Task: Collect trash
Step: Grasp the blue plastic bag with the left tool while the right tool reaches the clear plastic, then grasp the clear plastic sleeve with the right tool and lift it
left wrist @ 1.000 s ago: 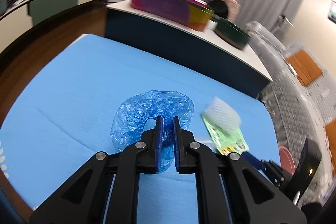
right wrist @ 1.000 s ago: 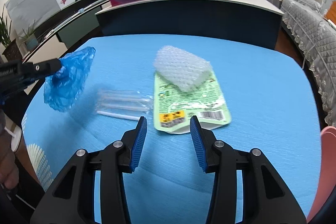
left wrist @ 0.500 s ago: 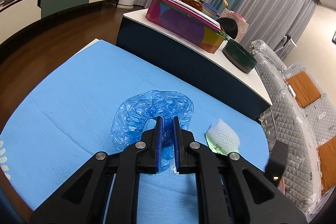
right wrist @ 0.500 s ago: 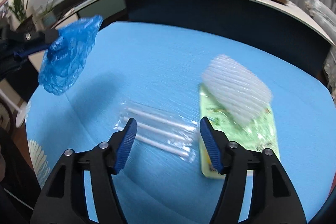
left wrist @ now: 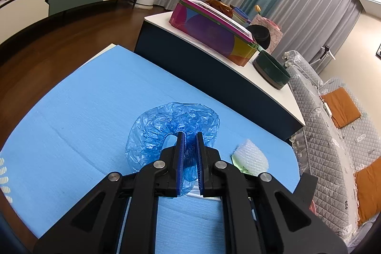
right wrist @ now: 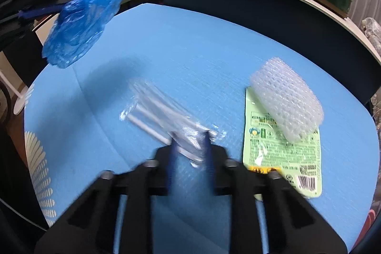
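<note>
My left gripper [left wrist: 189, 135] is shut on a crumpled blue plastic bag [left wrist: 166, 125] and holds it above the blue table [left wrist: 83, 99]. In the right wrist view the same bag [right wrist: 83, 16] hangs at the upper left. My right gripper [right wrist: 189, 137] is blurred, its jaws closing on the near end of a clear packet of white straws [right wrist: 157, 108], which lies between its pads. A roll of bubble wrap [right wrist: 285, 97] rests on a flat green wrapper [right wrist: 281, 149] to the right. From the left wrist, the bubble wrap [left wrist: 252, 156] shows beside the fingers.
Behind the table stands a dark cabinet [left wrist: 214, 77] with a colourful box [left wrist: 209, 32] and a green bowl [left wrist: 271, 70] on top. A quilted sofa [left wrist: 321, 135] with orange cushions is to the right. A white patterned strip [right wrist: 40, 166] marks the table's left edge.
My right gripper swung left from the green wrapper to the straw packet, opened wider, then closed on its end. The left gripper with the blue bag rose slightly.
</note>
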Tool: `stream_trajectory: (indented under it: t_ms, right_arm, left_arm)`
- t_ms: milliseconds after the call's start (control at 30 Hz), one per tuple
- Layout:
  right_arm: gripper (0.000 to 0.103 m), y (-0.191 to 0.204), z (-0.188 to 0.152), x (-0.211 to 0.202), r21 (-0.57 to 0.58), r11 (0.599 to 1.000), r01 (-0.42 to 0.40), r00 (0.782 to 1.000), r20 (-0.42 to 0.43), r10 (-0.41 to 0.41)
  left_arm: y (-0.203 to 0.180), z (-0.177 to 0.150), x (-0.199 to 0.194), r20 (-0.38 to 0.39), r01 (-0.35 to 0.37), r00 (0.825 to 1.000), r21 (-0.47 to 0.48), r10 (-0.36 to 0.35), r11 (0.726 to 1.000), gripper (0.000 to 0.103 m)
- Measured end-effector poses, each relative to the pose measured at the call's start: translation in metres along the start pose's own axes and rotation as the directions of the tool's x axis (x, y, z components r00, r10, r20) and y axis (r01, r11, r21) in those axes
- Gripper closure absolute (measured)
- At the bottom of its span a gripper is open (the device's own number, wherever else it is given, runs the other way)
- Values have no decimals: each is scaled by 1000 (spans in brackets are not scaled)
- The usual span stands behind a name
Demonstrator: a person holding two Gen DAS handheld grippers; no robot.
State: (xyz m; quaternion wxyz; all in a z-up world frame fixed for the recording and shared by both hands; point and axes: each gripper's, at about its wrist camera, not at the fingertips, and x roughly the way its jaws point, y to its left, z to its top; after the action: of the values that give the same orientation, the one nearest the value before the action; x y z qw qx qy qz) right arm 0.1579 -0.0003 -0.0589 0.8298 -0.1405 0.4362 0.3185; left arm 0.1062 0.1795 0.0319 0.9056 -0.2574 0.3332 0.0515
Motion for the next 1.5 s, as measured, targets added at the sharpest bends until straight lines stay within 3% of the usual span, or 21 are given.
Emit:
stream_trajectory:
  t_ms: [133,433,867,1500]
  right_arm:
    - [100,4,-13,-14,-9,999,37,999,14,-36]
    - [101,-20,-28,-79,131,990,55,994,89,-67]
    - [101,-66,-52,-177,312,944,109,969,178,-171]
    - [101,-128,-125,-214,528,835,157,911,250,-329]
  left_arm:
    - [-5,-2,-1,-2,5,1000,15,-5,1000,94]
    - [-23,-15,0,-22,11,1000,79,-10,997,93]
    - [-76,-51,-4,-27,30,999,257,-24,966,93]
    - [-142,-98,9,-39,58,998,434,-45,899,93]
